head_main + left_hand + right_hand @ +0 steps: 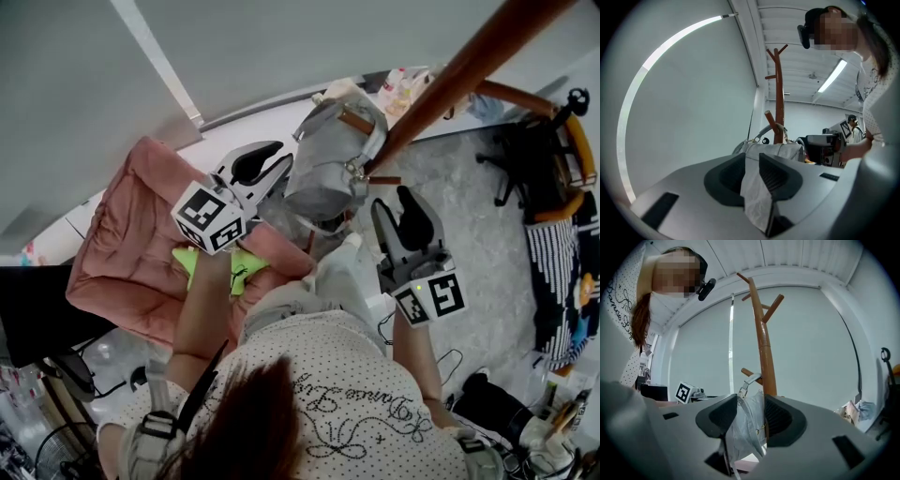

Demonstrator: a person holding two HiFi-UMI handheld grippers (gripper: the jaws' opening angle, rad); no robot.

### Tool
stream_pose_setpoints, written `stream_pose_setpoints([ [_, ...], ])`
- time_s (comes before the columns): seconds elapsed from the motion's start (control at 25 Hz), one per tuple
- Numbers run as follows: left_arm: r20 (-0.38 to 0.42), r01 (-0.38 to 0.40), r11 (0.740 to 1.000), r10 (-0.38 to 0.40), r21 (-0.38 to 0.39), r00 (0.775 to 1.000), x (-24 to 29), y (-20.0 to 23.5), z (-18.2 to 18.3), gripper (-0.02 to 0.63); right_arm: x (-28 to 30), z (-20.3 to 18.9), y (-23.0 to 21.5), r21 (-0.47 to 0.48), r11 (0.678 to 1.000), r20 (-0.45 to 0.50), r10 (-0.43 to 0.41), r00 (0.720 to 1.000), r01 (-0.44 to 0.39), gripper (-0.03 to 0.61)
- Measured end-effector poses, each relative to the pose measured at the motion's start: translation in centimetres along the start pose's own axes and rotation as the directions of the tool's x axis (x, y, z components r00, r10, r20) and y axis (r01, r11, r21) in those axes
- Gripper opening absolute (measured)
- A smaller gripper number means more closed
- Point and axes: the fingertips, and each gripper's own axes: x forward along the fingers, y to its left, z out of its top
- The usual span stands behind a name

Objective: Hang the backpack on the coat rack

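Observation:
A grey backpack [328,159] hangs beside the brown coat rack pole [450,84], its top strap looped over a low peg [382,179]. My left gripper [281,164] is at the bag's left side. In the left gripper view, pale fabric of the backpack [757,197] is pinched in the narrow gap of my left gripper [752,161]. My right gripper [392,199] is at the bag's right side. In the right gripper view, the backpack [750,427] and its strap fill the gap of my right gripper [751,404], touching both pads, with the pole [764,352] behind.
A pink padded seat [122,244] holding a green item [211,267] lies at the lower left below the bag. A black office chair [539,159] stands right of the pole. A pale wall with a blind is behind. Cables and clutter lie on the floor at the lower right.

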Motion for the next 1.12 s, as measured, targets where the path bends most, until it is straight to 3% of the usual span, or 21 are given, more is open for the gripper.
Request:
stream_pose_setpoints([
  [0.4,0.090,-0.037,0.996,0.029,0.086,0.996,-1.5,-1.9,5.0,0.014,-0.6,3.0,-0.6,-0.029,0.997,0.093,-0.074,0.993,0.077,0.075],
  [0.68,0.085,-0.129,0.988,0.122,0.082,0.989,-2.4,-1.6,6.6,0.005,-0.5,4.8,-0.9,-0.043,0.994,0.137,-0.091,0.986,0.098,0.014],
  [1.12,0.117,-0.239,0.964,0.226,0.114,0.967,-3.3,-1.8,7.8,0.005,0.1,6.4,-0.6,-0.066,0.993,0.153,-0.083,0.985,0.094,0.012],
])
